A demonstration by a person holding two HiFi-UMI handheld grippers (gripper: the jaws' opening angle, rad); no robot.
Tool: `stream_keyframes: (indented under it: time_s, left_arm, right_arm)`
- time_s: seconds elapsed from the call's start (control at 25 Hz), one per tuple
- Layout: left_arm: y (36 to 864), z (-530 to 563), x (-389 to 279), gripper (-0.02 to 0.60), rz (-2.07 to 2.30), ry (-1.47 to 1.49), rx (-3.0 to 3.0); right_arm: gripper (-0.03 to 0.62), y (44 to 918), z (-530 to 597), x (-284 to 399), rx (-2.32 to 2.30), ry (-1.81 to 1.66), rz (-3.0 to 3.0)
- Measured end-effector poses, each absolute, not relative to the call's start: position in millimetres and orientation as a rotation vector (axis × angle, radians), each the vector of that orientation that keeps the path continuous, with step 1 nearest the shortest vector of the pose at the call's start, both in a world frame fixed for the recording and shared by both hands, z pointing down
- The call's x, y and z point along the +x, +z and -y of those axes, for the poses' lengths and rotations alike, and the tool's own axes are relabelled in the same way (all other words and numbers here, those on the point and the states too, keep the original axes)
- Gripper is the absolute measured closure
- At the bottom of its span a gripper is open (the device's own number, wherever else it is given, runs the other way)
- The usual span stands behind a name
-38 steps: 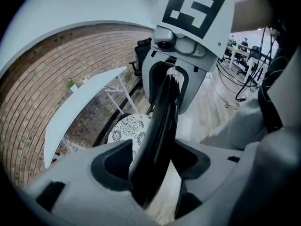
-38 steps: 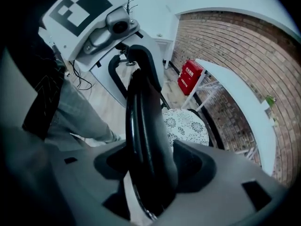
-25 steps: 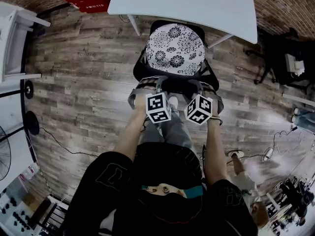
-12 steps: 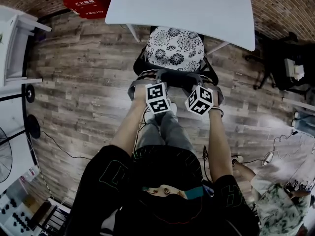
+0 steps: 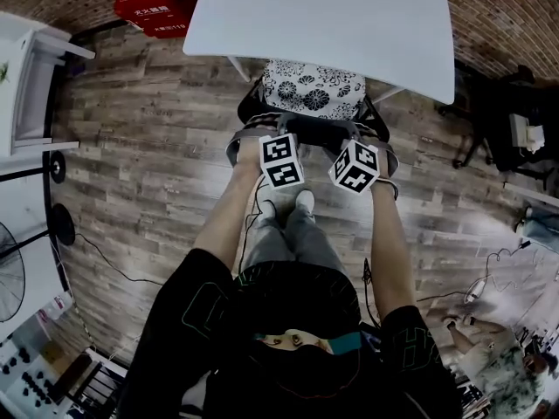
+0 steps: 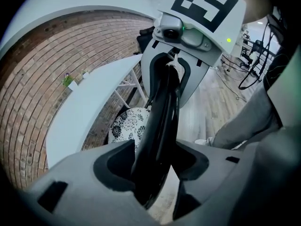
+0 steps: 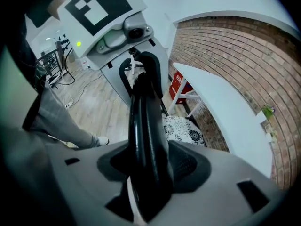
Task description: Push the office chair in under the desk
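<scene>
Rolling in nicely: the chair (image 5: pixel 313 103) sits much deeper under the desk (image 5: pixel 323 16) than a second ago. Then the whole patterned cushion (image 5: pixel 313 87) was in the open. Now the desk edge covers its front half.

And the grip on it?

Both grippers have the backrest (image 5: pixel 316 133). The left gripper (image 6: pixel 155 161) has its jaws spread fairly wide, clamped across the black top rim. Those jaws have just been closing a touch, with the rim between them. The right gripper (image 7: pixel 148 166) bites the same rim a little further along, jaws wide round it too.

So it's a push from behind?

That's how it reads. The person has stepped forward with the chair, arms stretched out, both grippers angled down onto the rim. The shoes (image 5: pixel 288 201) sit just behind the chair.

What does it mean for the job?

Well under way, not done. In the head view the rear of the cushion and the backrest are clear of the desk edge. More of the same push should probably bring the backrest up near that edge.

Any worry?

The white desk legs (image 5: pixel 236 66) stand on either side of the seat. The chair likely has to stay straight between them, so both sides want even pressure. With the left jaws snugging down, a slip off the rim looks less likely.
</scene>
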State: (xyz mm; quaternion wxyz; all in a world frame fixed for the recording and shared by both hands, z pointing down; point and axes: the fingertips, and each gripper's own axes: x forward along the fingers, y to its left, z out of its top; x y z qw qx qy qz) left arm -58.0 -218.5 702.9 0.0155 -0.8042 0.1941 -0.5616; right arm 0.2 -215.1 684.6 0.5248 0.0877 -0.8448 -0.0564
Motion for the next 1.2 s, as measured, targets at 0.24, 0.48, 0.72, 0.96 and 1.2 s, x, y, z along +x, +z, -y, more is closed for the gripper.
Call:
stream_keyframes:
  time_s: [0.24, 0.48, 0.72, 0.96, 1.2]
  left_arm:
    - [704, 251, -56, 0.356, -0.600, -1.777, -2.500]
    - [705, 279, -58, 0.359, -0.613, -1.779, -2.484]
    - [706, 305, -58, 0.359, -0.610, -1.805, -2.481]
    - [703, 330, -65, 0.359, -0.614, -1.791, -2.466]
    - [704, 346, -74, 0.360, -0.622, -1.758, -2.445]
  right_arm:
    - [0.388, 686, 250, 3, 0.205, -0.155, 2.023]
    - [0.391, 690, 278, 1, 0.204, -0.183, 2.024]
    - [0.410, 692, 305, 2, 0.211, -0.216, 2.013]
    - [0.410, 691, 329, -5, 0.219, -0.214, 2.006]
    - [0.410, 695, 344, -13, 0.235, -0.199, 1.979]
